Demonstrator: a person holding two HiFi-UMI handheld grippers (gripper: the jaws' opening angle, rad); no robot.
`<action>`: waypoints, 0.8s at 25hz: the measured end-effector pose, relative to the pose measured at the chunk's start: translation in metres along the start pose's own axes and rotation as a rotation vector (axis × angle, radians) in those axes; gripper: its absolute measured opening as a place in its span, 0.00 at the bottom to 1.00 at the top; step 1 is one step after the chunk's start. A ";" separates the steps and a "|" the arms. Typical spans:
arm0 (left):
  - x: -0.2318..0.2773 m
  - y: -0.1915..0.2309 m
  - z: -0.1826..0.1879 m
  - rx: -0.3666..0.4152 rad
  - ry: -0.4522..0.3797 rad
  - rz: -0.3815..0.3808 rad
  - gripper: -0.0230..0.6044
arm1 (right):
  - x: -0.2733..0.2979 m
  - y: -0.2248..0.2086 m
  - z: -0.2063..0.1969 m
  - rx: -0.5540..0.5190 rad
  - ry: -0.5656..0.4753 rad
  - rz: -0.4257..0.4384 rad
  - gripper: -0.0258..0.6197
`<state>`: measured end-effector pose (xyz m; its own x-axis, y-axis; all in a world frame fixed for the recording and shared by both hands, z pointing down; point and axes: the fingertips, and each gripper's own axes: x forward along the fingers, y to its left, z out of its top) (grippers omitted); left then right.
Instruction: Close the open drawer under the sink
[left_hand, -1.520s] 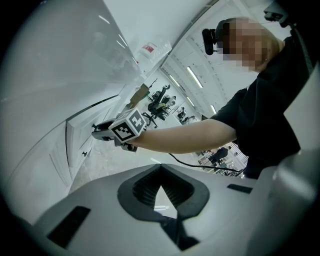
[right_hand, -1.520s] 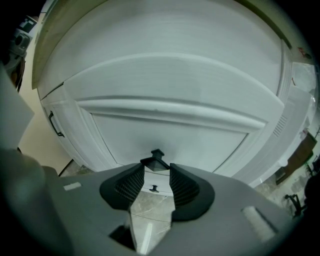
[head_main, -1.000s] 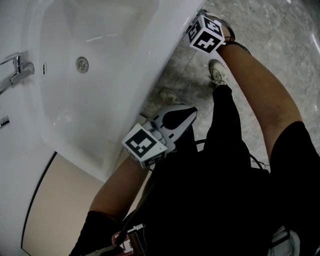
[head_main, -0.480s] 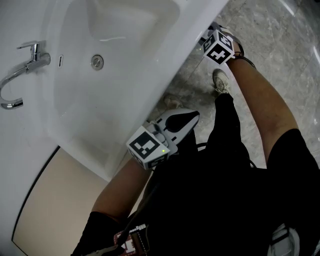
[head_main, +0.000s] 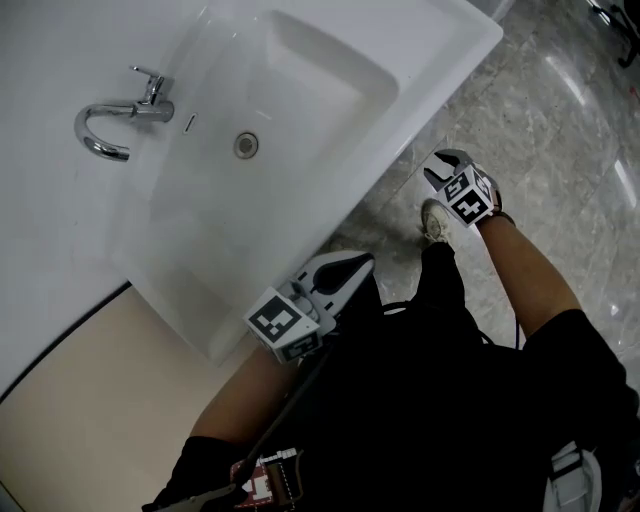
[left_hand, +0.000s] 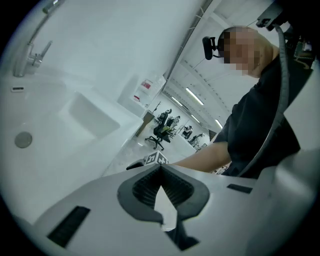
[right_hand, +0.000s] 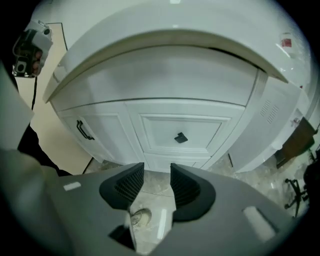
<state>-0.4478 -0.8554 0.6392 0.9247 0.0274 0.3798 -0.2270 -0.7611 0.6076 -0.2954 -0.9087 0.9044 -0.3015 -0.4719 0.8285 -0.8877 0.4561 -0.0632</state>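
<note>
The drawer front (right_hand: 165, 131) with its black knob (right_hand: 181, 137) lies flush with the white cabinet under the sink (head_main: 440, 60); only the right gripper view shows it. My right gripper (right_hand: 157, 175) points down at it from a little way off, open, with only floor between its jaws. In the head view the right gripper (head_main: 440, 170) is out over the floor, off the sink's front edge. My left gripper (head_main: 362, 264) hangs just below the sink's front rim near my body. The left gripper (left_hand: 160, 166) is shut, tips touching, nothing in it.
A chrome tap (head_main: 115, 125) and drain (head_main: 246, 145) sit in the basin. Left of the drawer is a cabinet door with a black handle (right_hand: 84, 131). My shoe (head_main: 434, 220) stands on the marble floor (head_main: 560, 120). A vented white side panel (right_hand: 270, 115) is on the right.
My right gripper has come out from under the sink rim, toward me over the floor. The left gripper has risen slightly. The head view has shifted, now showing the whole basin and tap.
</note>
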 end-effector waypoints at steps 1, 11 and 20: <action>-0.006 -0.001 0.011 0.006 -0.029 0.013 0.03 | -0.009 0.000 0.007 0.010 -0.018 -0.003 0.29; -0.080 -0.002 0.058 0.085 -0.148 0.143 0.03 | -0.109 0.000 0.073 0.082 -0.131 0.012 0.04; -0.131 0.005 0.092 0.133 -0.248 0.237 0.03 | -0.172 -0.013 0.140 0.034 -0.174 -0.054 0.04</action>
<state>-0.5416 -0.9229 0.5283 0.9009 -0.3053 0.3084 -0.4171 -0.8055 0.4209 -0.2812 -0.9389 0.6846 -0.3066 -0.6198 0.7224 -0.9146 0.4021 -0.0431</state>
